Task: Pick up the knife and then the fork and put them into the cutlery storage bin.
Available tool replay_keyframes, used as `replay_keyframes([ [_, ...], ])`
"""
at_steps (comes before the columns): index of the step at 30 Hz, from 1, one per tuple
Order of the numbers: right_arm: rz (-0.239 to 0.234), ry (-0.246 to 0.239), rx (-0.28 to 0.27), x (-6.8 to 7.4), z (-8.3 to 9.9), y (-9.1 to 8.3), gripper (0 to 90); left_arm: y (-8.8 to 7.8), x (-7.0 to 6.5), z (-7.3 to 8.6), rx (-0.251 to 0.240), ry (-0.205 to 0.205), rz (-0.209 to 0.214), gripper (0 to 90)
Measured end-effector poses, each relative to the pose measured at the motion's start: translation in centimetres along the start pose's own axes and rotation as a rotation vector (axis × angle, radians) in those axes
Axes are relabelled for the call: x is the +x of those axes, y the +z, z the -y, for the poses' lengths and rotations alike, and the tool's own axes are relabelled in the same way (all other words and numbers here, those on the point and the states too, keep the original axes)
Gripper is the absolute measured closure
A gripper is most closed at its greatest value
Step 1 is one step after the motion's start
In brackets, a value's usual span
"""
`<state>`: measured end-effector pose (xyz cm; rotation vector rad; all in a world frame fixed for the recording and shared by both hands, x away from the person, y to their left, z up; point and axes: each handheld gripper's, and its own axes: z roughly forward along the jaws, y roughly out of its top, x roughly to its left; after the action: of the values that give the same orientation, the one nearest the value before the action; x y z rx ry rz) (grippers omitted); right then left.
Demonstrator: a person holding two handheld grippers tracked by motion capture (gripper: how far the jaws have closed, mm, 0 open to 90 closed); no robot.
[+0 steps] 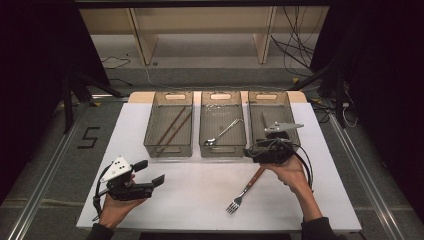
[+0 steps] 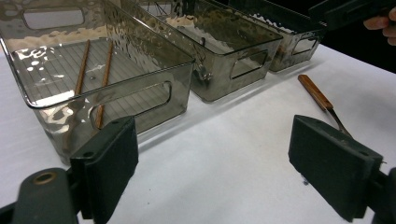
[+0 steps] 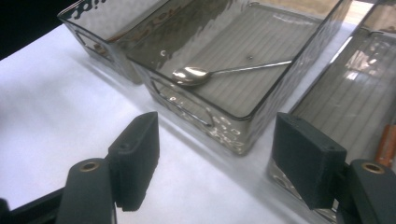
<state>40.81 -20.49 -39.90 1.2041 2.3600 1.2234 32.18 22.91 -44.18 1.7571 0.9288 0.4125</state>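
Observation:
Three smoky clear bins stand in a row at the back of the white table (image 1: 190, 200). The left bin (image 1: 150, 142) holds two brown chopsticks (image 1: 172, 127), also seen as chopsticks (image 2: 83, 65). A metal spoon (image 1: 225, 132) lies in the middle bin (image 1: 222, 150); it shows as the spoon (image 3: 196, 75). A wooden-handled fork (image 1: 245, 190) lies on the table, tines toward the front edge. My left gripper (image 1: 151, 171) rests open at the front left, nothing between its jaws (image 2: 233, 168). My right gripper (image 1: 251, 151) hovers open and empty at the middle bin's front right corner (image 3: 219, 158).
The right bin (image 1: 290, 107) stands behind my right hand, its inside partly hidden by the gripper. The fork's handle (image 2: 315, 91) lies between my two grippers. Wooden shelving and cables sit beyond the table's far edge.

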Motion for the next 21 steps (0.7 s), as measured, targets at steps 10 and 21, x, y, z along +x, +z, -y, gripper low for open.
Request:
replay_keyframes([
  [10,0.014,-0.038,0.095,0.3,2.1,1.5,56.6,0.0,0.0,0.0,0.001,0.004,0.000,15.5],
  [21,0.063,-0.075,0.168,-0.1,3.7,2.9,78.8,-0.1,0.0,0.0,0.000,0.006,0.001,15.6],
])
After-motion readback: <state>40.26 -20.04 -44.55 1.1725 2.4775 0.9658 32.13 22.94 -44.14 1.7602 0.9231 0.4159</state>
